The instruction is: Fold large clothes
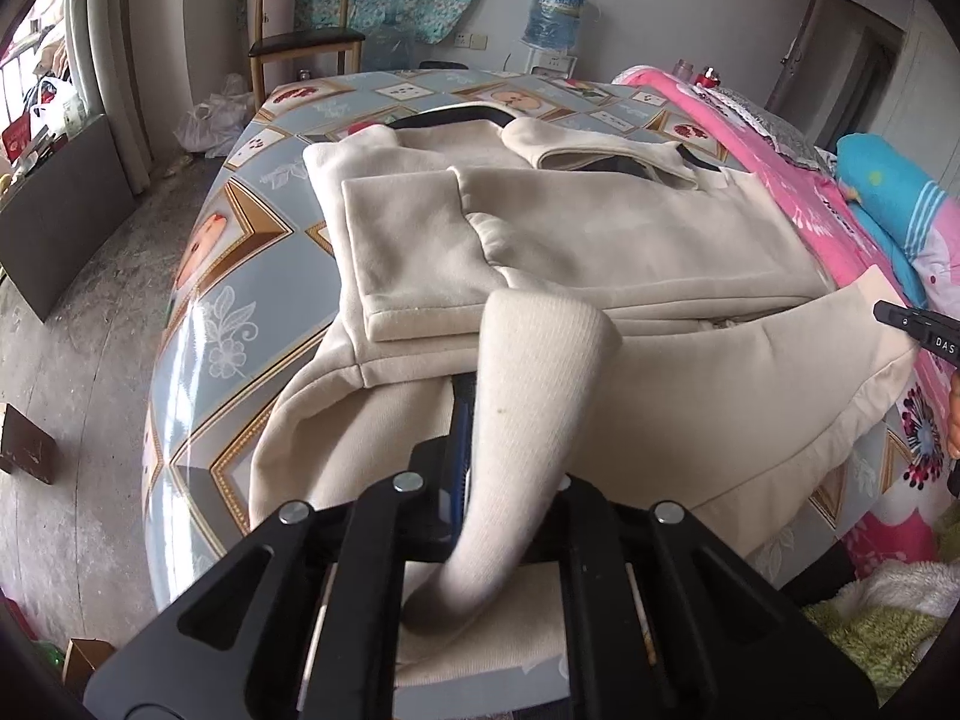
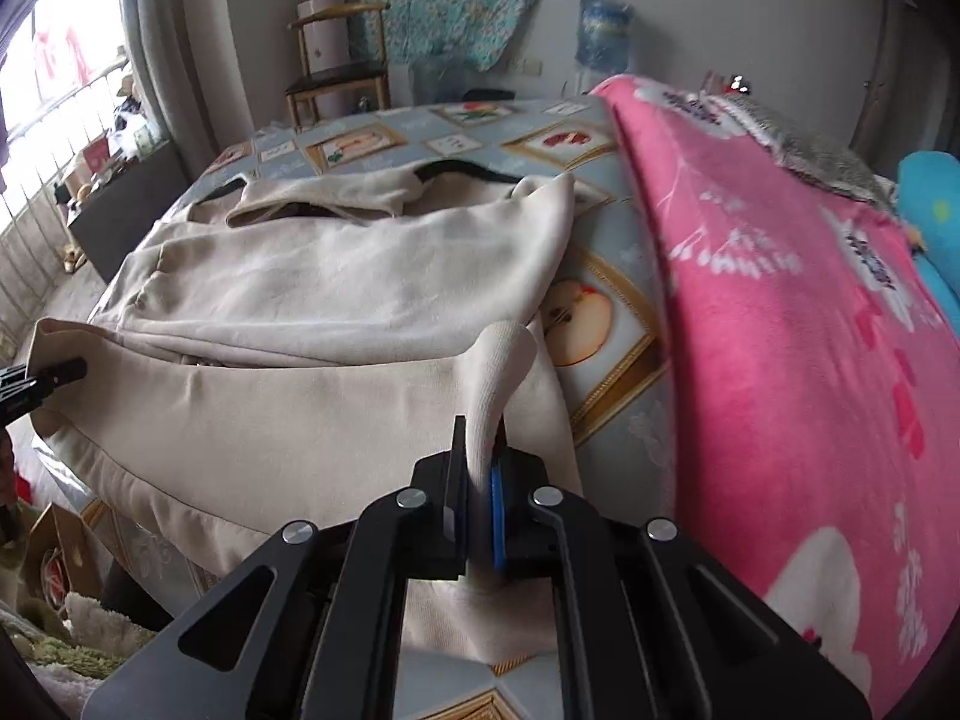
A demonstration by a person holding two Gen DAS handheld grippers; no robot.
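A large cream sweatshirt lies on the patterned table, sleeves folded across its body, dark-lined hood at the far end. My left gripper is shut on the ribbed hem at the near left corner and holds it raised. My right gripper is shut on the ribbed hem at the near right corner of the sweatshirt. Each gripper's tip shows in the other's view: the right one in the left wrist view, the left one in the right wrist view.
A pink blanket lies along the table's right side, with a blue cushion beyond. A wooden chair and a water dispenser stand at the far wall. A dark board leans at left.
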